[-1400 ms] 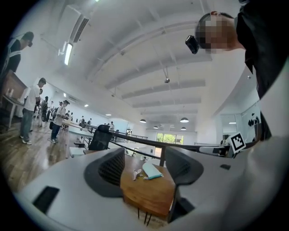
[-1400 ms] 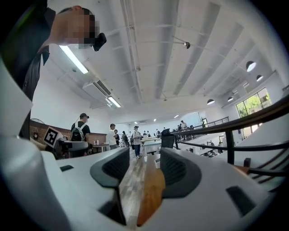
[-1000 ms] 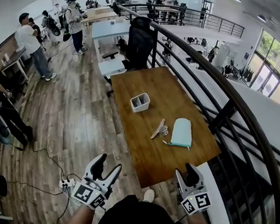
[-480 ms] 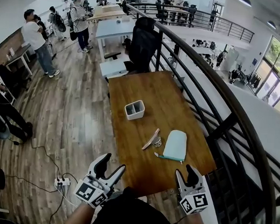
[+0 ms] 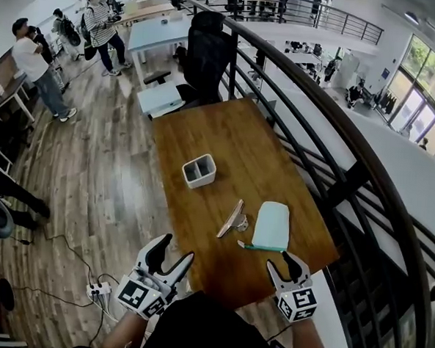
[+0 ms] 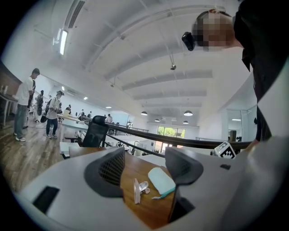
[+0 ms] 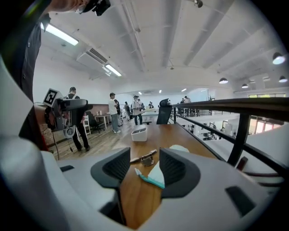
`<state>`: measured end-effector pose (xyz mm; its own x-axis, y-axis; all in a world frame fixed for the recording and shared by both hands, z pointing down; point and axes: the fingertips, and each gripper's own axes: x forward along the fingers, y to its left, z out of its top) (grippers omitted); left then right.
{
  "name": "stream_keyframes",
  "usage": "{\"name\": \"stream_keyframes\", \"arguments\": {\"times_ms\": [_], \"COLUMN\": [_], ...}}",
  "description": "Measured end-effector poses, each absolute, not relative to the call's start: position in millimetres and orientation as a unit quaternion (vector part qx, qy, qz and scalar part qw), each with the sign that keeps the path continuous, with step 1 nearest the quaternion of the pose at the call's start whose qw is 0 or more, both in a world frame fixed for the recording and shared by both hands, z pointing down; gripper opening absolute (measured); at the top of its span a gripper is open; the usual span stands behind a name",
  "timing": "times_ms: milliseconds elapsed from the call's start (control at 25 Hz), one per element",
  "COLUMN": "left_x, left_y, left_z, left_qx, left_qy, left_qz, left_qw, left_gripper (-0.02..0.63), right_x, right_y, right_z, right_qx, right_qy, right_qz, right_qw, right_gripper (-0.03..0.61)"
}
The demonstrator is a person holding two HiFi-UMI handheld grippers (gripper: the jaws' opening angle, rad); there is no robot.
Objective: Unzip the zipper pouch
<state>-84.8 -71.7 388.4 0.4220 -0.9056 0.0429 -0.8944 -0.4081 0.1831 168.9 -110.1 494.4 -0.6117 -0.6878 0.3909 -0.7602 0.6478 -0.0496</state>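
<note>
A pale mint zipper pouch (image 5: 272, 224) lies flat on the wooden table (image 5: 227, 141), its teal zipper edge and pull (image 5: 242, 245) toward me. It also shows as the pouch (image 6: 161, 180) in the left gripper view and the pouch (image 7: 159, 173) in the right gripper view. My left gripper (image 5: 170, 253) hovers open just off the table's near-left corner. My right gripper (image 5: 284, 265) stands open over the near edge, a short way in front of the pouch. Both hold nothing.
A metal clip (image 5: 233, 218) lies left of the pouch. A white two-slot holder (image 5: 199, 170) stands mid-table. A black railing (image 5: 337, 133) runs along the right. An office chair (image 5: 206, 55) sits at the far end; people stand far left. A power strip (image 5: 99, 290) lies on the floor.
Both grippers have come closer to the table's near edge, the right one dropping lower toward the pouch. The table and pouch sit nearer in view. Jaw gaps look unchanged.
</note>
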Motion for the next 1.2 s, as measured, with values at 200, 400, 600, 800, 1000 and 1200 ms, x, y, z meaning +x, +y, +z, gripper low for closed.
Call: {"name": "stream_keyframes", "arguments": {"times_ms": [200,400,600,800,1000,1200], "left_x": [-94.5,-113.9,-134.8,-150.5,-152.5,-149.2], "left_y": [-80.5,-79.7,-73.6,-75.3,-81.2,-84.9], "left_z": [405.3,429.7,444.6,456.3,463.3,472.0], "left_qx": [0.840,0.831,0.815,0.809,0.806,0.810], "left_qy": [-0.530,-0.539,-0.556,-0.561,-0.562,-0.553], "left_qz": [-0.021,-0.001,0.002,0.007,0.000,0.007], "left_qw": [0.115,0.140,0.161,0.175,0.185,0.195], "left_gripper": [0.285,0.285,0.285,0.284,0.284,0.284], "right_x": [164.7,158.9,147.0,142.0,139.2,131.8], "right_y": [-120.9,-139.3,-156.0,-166.2,-178.6,-174.7], "right_z": [544.7,597.6,623.3,639.7,657.1,670.8], "right_qx": [0.399,0.366,0.336,0.348,0.351,0.358], "right_qy": [-0.872,-0.849,-0.840,-0.816,-0.797,-0.782], "right_qz": [0.107,0.069,0.088,0.125,0.150,0.218], "right_qw": [0.263,0.374,0.417,0.445,0.467,0.462], "right_gripper": [0.199,0.201,0.207,0.252,0.250,0.173]}}
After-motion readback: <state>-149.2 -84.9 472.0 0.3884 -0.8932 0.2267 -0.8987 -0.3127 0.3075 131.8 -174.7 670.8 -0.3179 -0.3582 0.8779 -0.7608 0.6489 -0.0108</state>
